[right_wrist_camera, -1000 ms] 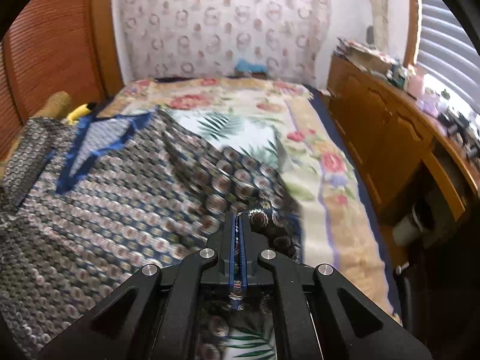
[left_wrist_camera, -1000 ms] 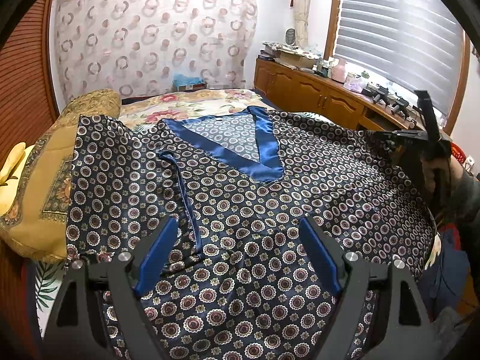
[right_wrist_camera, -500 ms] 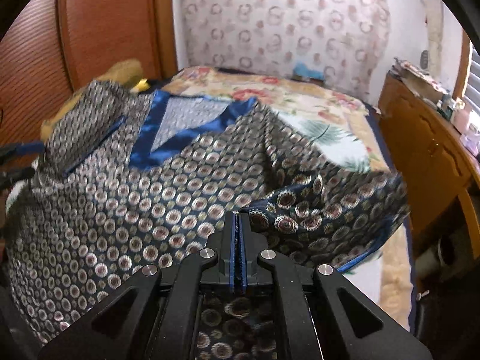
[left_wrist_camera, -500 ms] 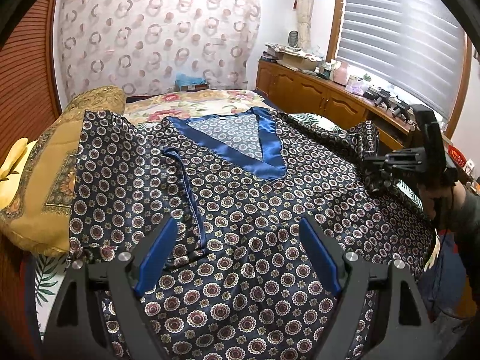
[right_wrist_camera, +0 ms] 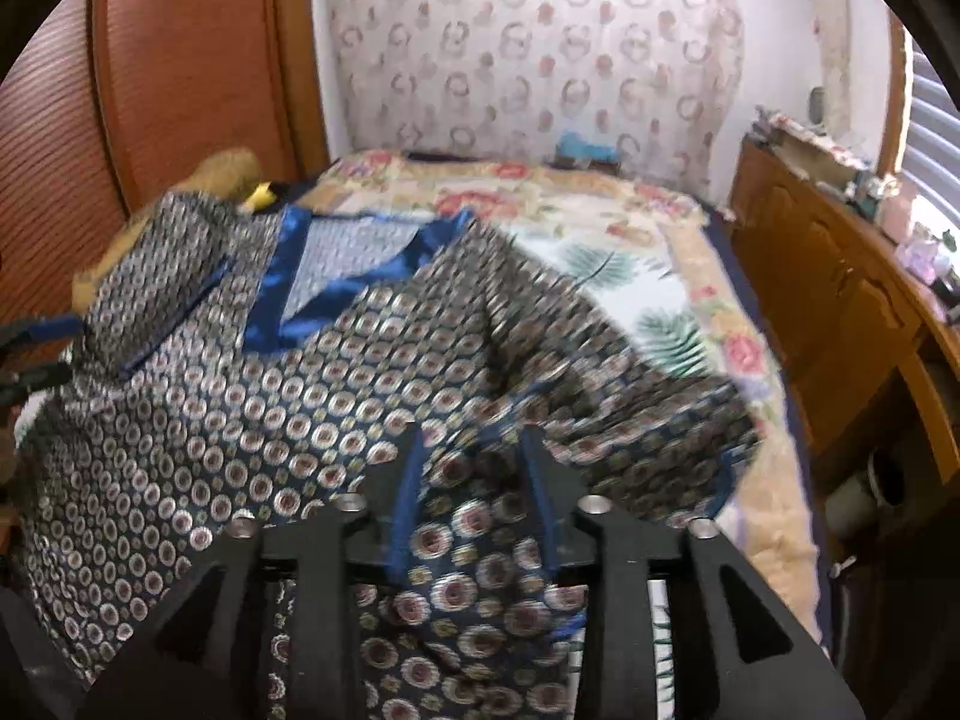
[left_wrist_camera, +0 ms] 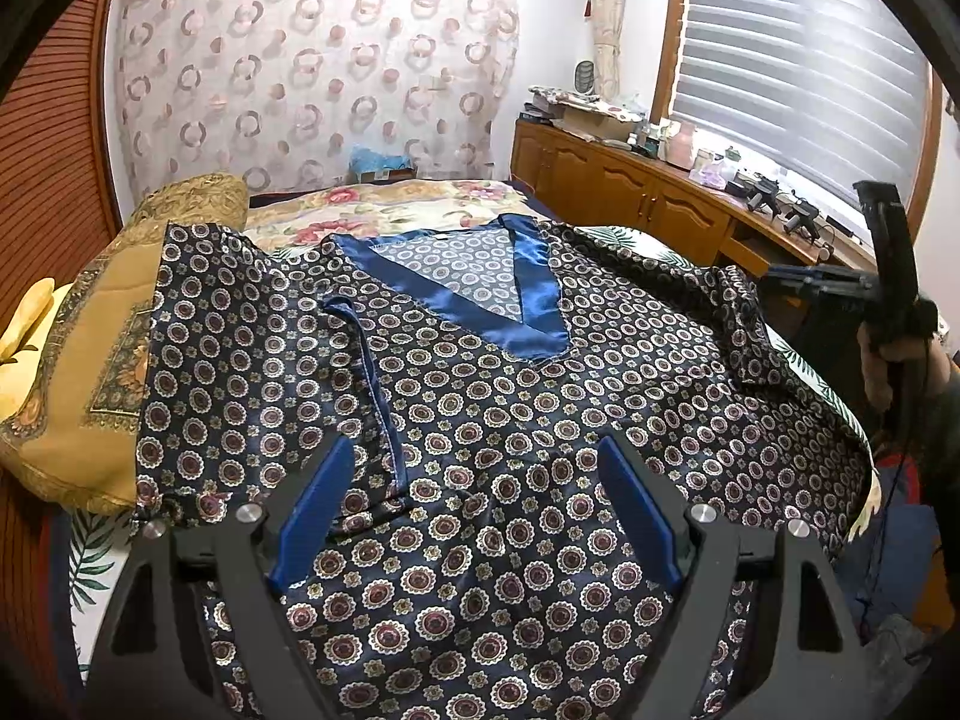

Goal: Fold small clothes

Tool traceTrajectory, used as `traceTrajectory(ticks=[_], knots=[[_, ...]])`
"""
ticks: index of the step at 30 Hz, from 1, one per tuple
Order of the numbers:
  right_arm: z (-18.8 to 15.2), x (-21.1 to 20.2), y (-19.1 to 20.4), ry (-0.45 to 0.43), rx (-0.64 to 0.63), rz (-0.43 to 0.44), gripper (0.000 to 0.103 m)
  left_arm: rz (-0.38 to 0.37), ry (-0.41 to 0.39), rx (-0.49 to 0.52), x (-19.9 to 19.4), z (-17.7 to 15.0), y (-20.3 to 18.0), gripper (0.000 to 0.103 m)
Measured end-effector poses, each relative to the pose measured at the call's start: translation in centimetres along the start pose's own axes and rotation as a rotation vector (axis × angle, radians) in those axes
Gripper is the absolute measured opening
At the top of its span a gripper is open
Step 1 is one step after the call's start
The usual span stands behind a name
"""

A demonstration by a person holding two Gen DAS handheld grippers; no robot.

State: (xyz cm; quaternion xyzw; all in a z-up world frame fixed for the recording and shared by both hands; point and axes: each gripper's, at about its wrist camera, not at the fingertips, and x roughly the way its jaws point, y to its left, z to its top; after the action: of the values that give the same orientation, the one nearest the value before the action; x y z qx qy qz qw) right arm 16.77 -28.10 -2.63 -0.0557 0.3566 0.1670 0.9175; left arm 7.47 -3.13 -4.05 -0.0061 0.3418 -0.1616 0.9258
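Note:
A dark blue satin top (left_wrist_camera: 492, 396) with a circle print and a blue V-neck collar (left_wrist_camera: 528, 324) lies spread on the bed. It also shows in the right wrist view (right_wrist_camera: 300, 408). My left gripper (left_wrist_camera: 474, 480) is open and empty above the top's lower middle. My right gripper (right_wrist_camera: 471, 462) is open over the right sleeve (right_wrist_camera: 630, 438), which lies folded inward and rumpled. In the left wrist view the right gripper (left_wrist_camera: 798, 282) hangs beside the sleeve (left_wrist_camera: 738, 312) at the bed's right edge.
A yellow patterned pillow (left_wrist_camera: 90, 360) lies under the top's left sleeve. A floral bedspread (right_wrist_camera: 630, 252) covers the bed. A wooden cabinet (left_wrist_camera: 630, 192) with clutter runs along the right wall under the blinds. A wooden wall (right_wrist_camera: 180, 60) stands at the left.
My right gripper carried the right sleeve up and inward, then opened and let it go. The sleeve now rests folded on the top. My left gripper stayed open and hardly moved.

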Motion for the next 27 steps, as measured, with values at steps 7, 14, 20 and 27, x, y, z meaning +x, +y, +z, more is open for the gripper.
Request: traceTrajectory(ticks=[7, 14, 20, 27], knots=[[-0.2, 1.5, -4.6, 0.045, 0.062, -0.120, 0.042, 0.000, 0.001, 0.000, 0.1, 0.0, 0.0, 0.084], [-2.3, 4.8, -8.4, 0.140, 0.161, -0.227, 0.046, 0.001, 0.007, -0.004, 0.3, -0.1, -0.1, 0.084], [-2.6, 6.2, -10.1, 0.175, 0.196, -0.223, 0.049, -0.003, 0.010, -0.002, 0.4, -0.2, -0.3, 0.084], [-2.6, 6.0, -9.7, 0.158, 0.152, -0.201, 0.009, -0.004, 0.010, -0.007, 0.3, -0.4, 0.0, 0.084]])
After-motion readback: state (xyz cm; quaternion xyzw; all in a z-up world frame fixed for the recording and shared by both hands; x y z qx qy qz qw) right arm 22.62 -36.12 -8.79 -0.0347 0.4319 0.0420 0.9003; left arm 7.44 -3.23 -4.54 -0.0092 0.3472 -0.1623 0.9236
